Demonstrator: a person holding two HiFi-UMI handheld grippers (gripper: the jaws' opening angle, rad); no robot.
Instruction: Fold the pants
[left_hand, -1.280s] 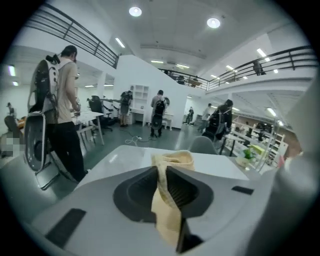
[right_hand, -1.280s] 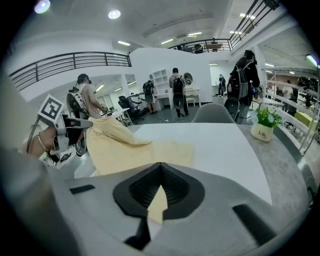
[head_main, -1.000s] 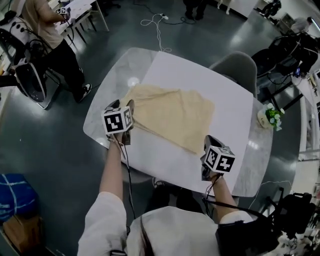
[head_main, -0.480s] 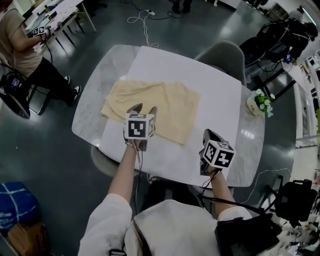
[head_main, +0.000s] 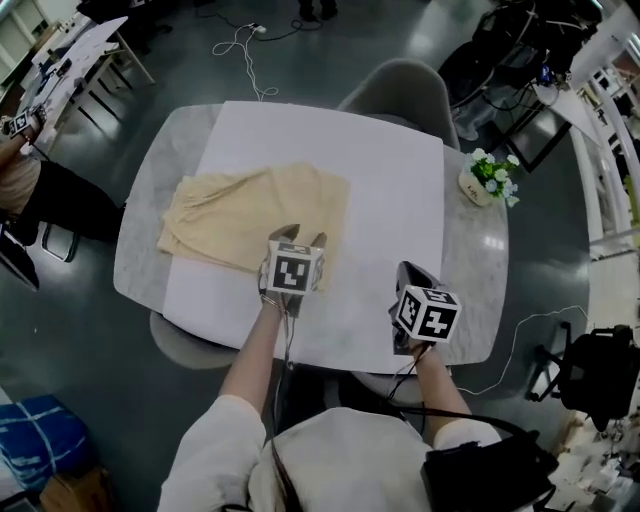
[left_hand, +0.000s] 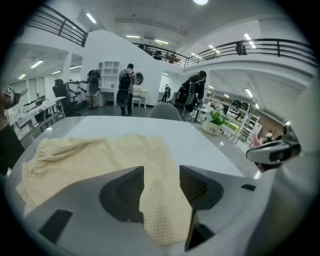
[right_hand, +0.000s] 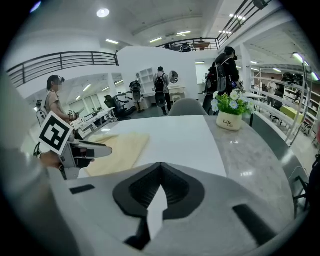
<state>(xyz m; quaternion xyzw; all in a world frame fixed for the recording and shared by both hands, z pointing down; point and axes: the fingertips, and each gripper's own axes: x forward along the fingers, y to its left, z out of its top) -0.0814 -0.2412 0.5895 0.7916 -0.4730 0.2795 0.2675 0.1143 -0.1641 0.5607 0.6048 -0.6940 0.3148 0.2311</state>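
Note:
The beige pants (head_main: 250, 212) lie flat on the left half of a white mat (head_main: 390, 190). My left gripper (head_main: 300, 240) sits at their near right corner. In the left gripper view that corner of the pants (left_hand: 160, 200) lies between the jaws of the left gripper (left_hand: 161, 170), which stand open. My right gripper (head_main: 403, 270) hovers over the mat near the table's front edge, to the right of the pants and apart from them. In the right gripper view the right gripper (right_hand: 161, 165) is shut with nothing in it; the pants (right_hand: 120, 149) show at the left.
A small pot of flowers (head_main: 480, 180) stands at the right edge of the marble table (head_main: 470, 270). A grey chair (head_main: 400, 88) stands behind the table. A person sits at a desk at the far left (head_main: 25, 170). Cables lie on the floor (head_main: 245, 45).
My left gripper has moved right along the near edge of the pants to their right corner. The right gripper has stayed near the front edge. The head view has shifted.

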